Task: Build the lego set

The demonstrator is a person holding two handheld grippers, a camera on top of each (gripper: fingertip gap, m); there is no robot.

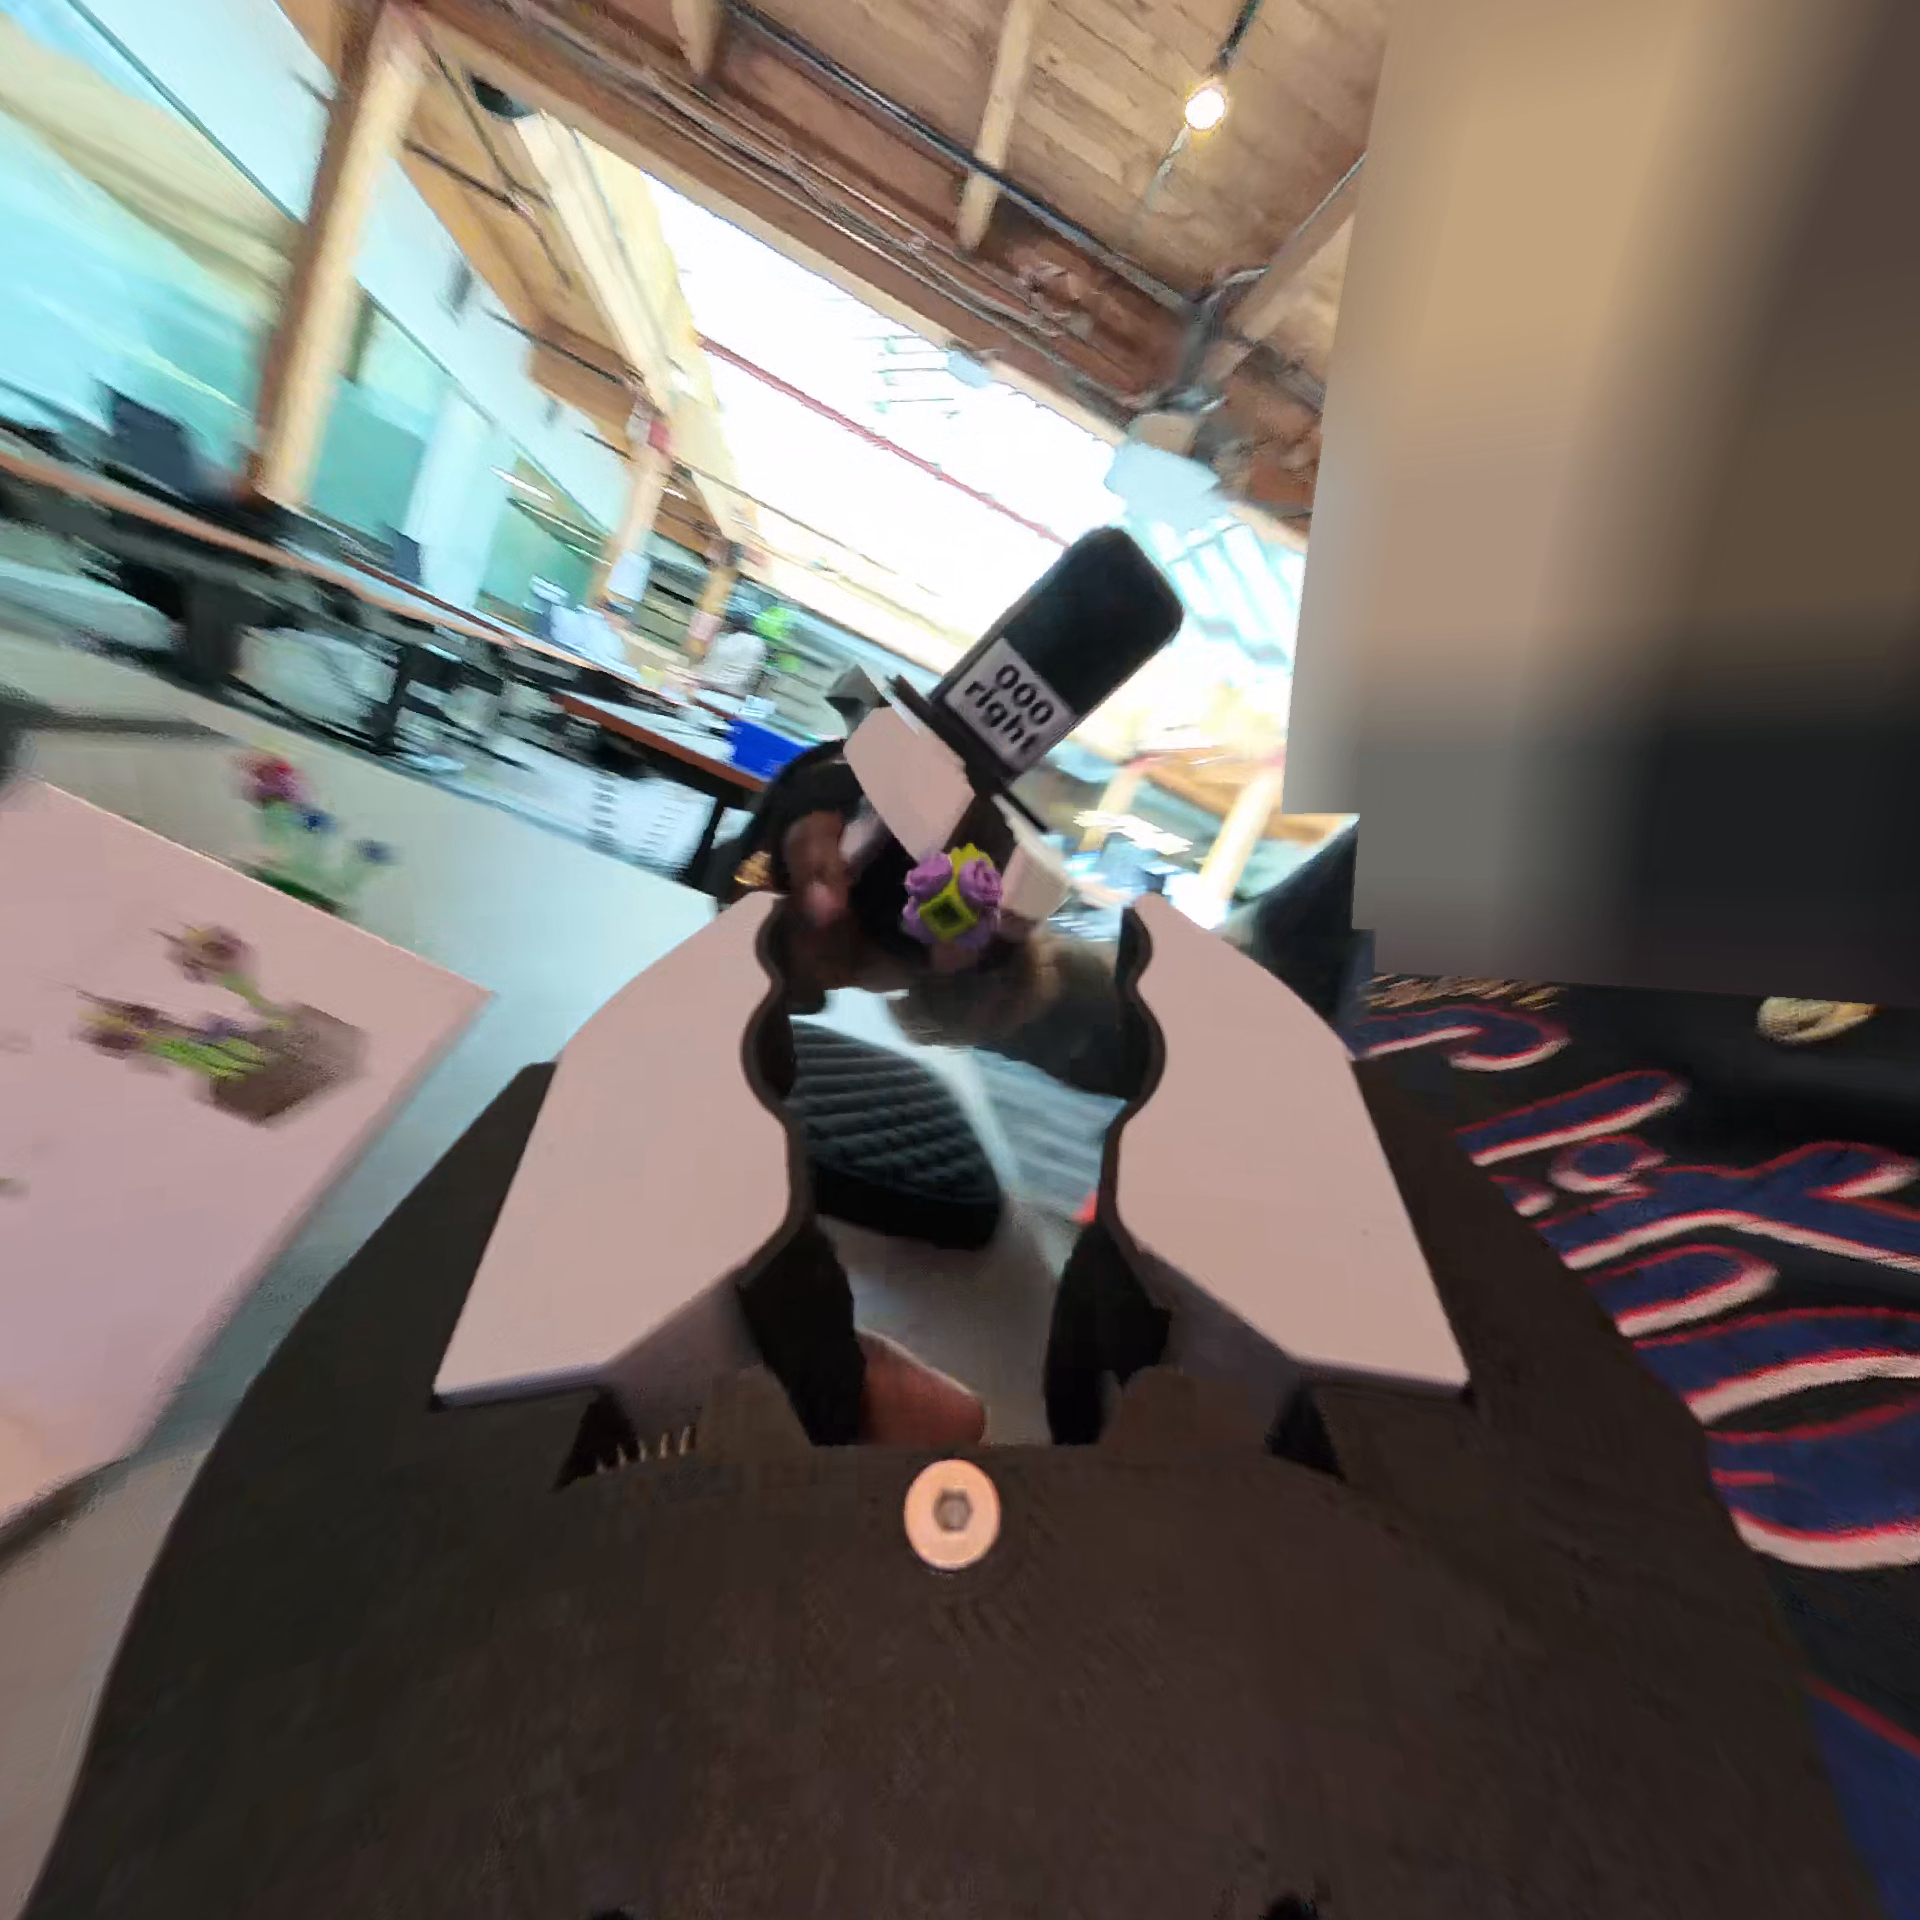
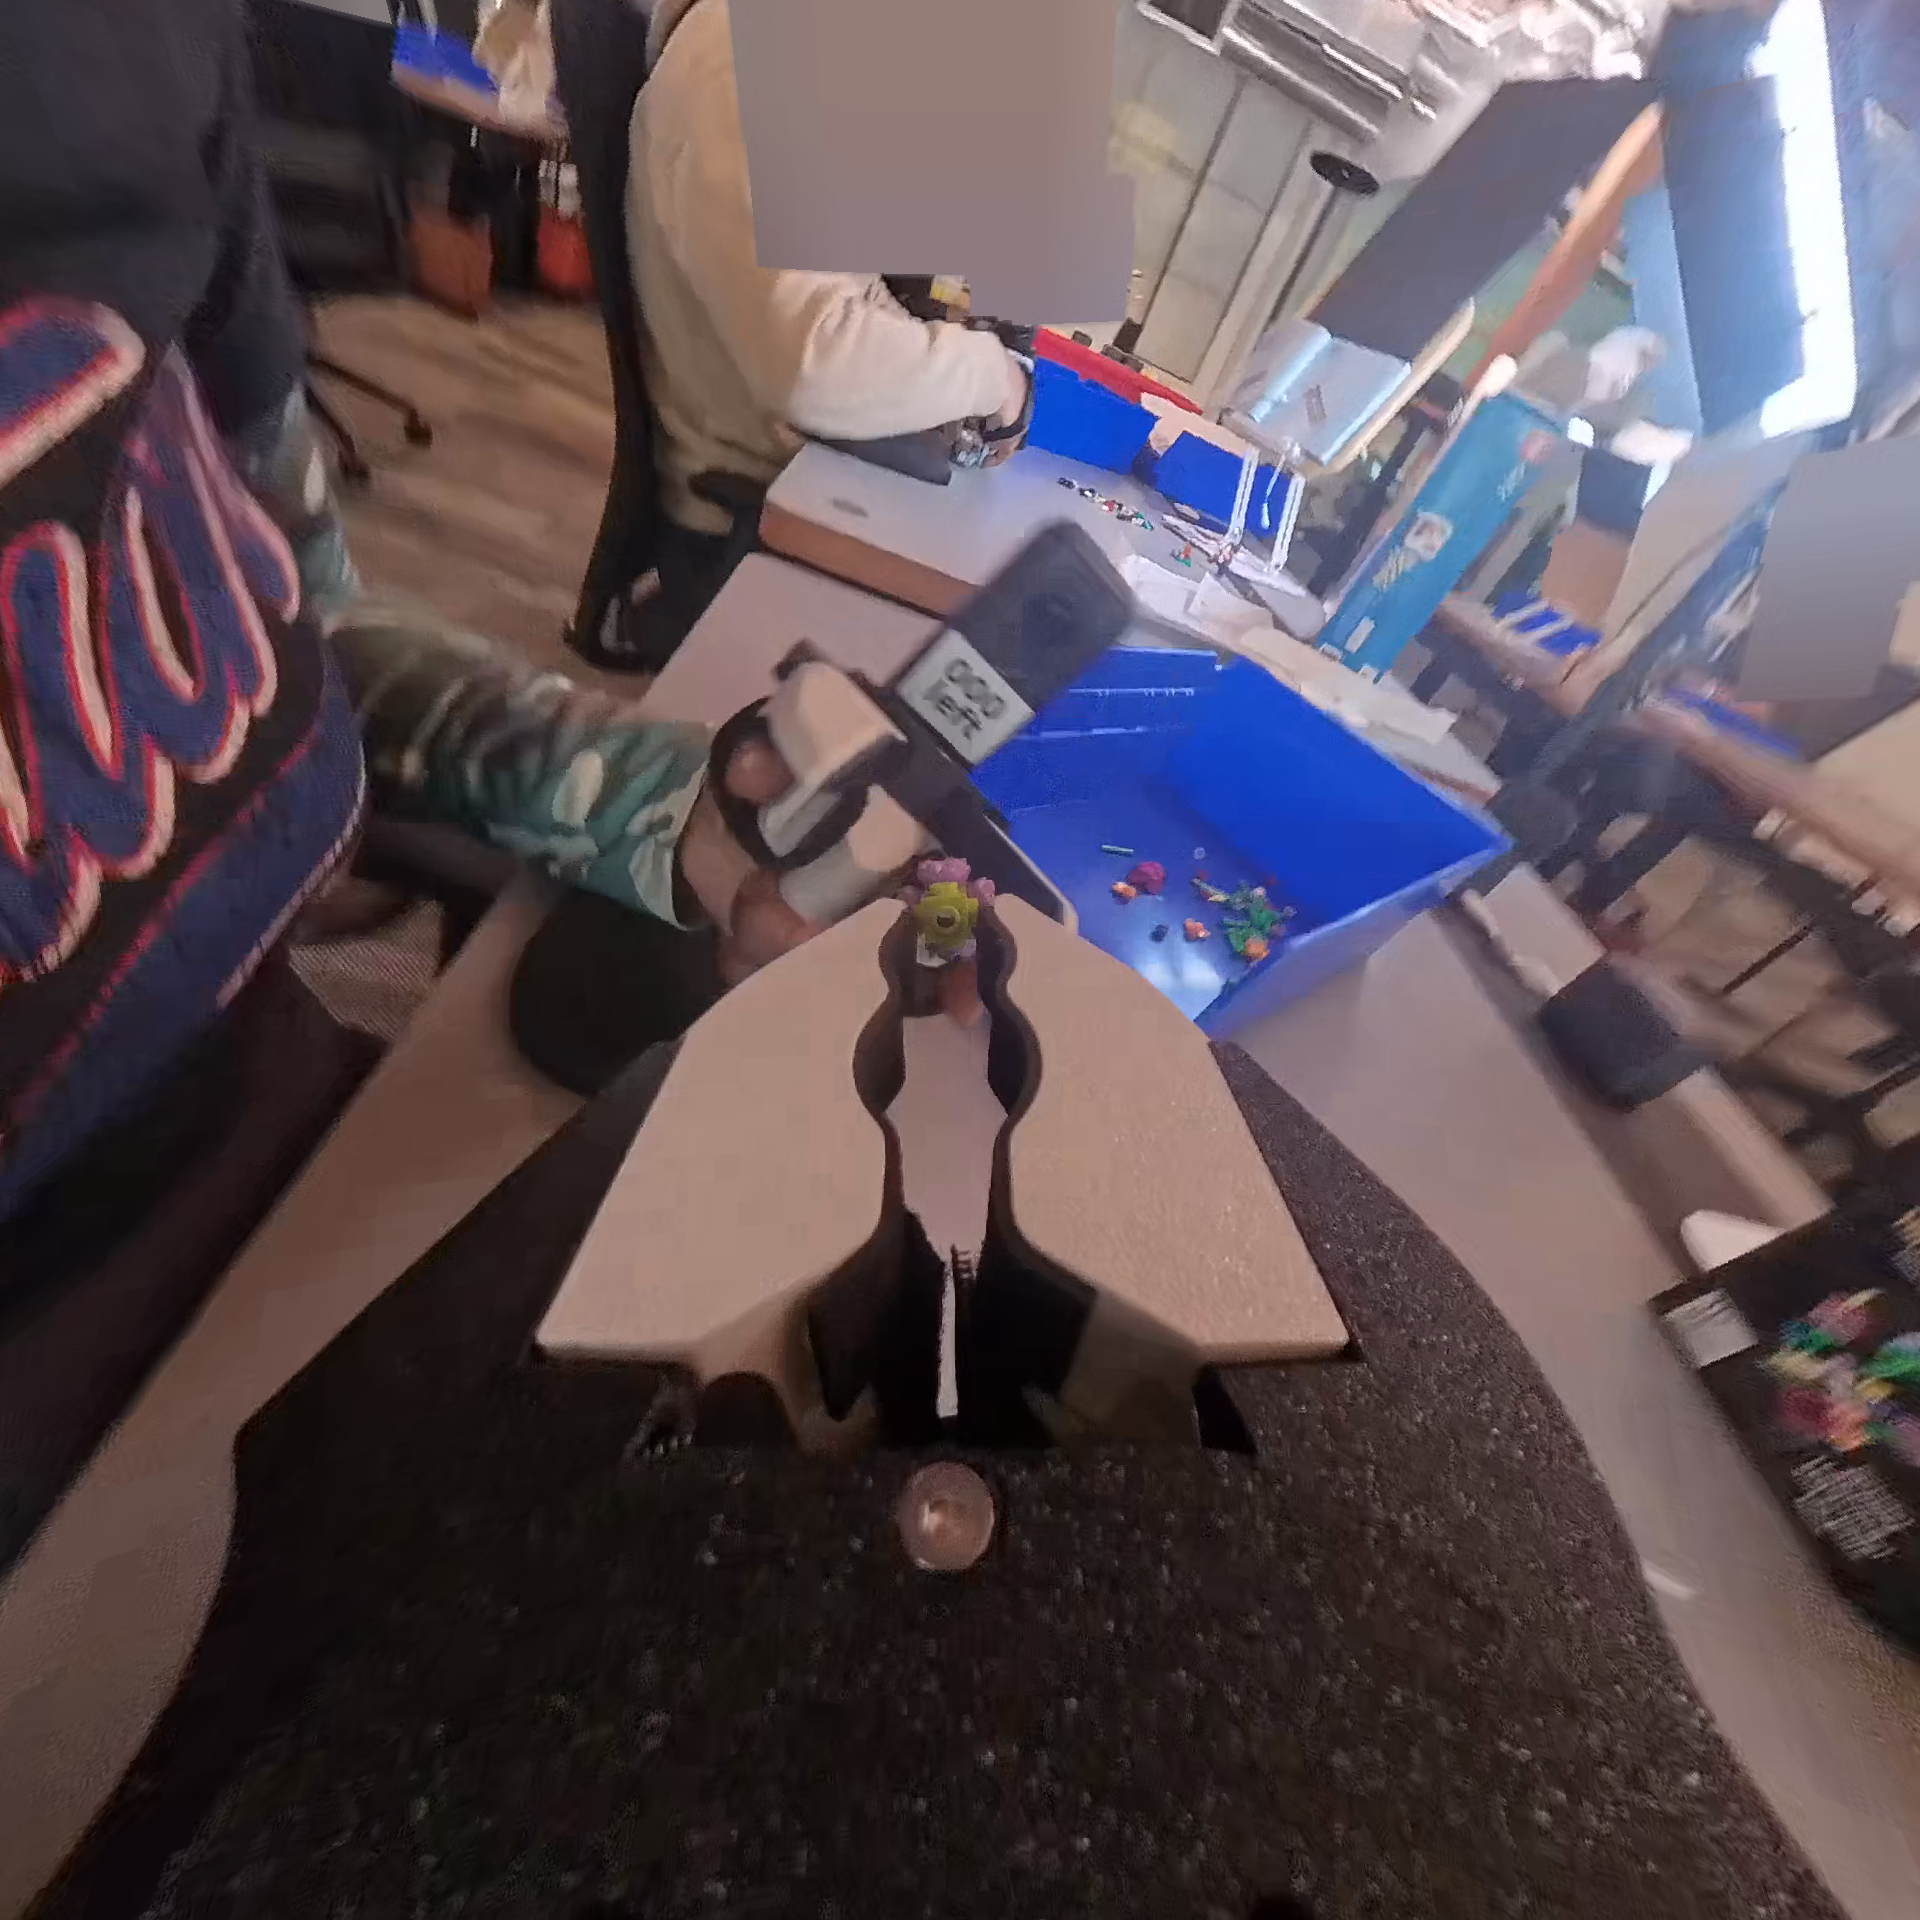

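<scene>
The right gripper (image 2: 943,940) is closed on a small lego flower (image 2: 943,909), a lime green piece ringed with purple blossoms, pinched at the very tips of its pale fingers (image 2: 790,1143). In the left wrist view the same flower (image 1: 951,896) shows at the tip of the right gripper (image 1: 966,883), raised in the air in front of the left one. The left gripper (image 1: 948,935) has its fingers (image 1: 665,1143) spread apart with nothing between them; through the gap a dark round cushion-like thing (image 1: 894,1132) shows below. In the right wrist view the left gripper (image 2: 831,883) sits just behind the flower, held by a hand (image 2: 748,831) in a green patterned sleeve (image 2: 520,748)

To the left in the left wrist view an instruction booklet (image 1: 187,1091) with flower pictures lies on the pale surface (image 1: 540,894), blurred. Beyond the grippers in the right wrist view a blue bin (image 2: 1299,790) stands on the surface (image 2: 1403,1060), with a few loose lego pieces (image 2: 1236,914) in green, orange and pink on its floor. At the right edge lies a dark box (image 2: 1808,1423) with a flower picture. Farther off, another person in a cream top (image 2: 748,343) works at a second surface with more blue bins (image 2: 1091,416)
</scene>
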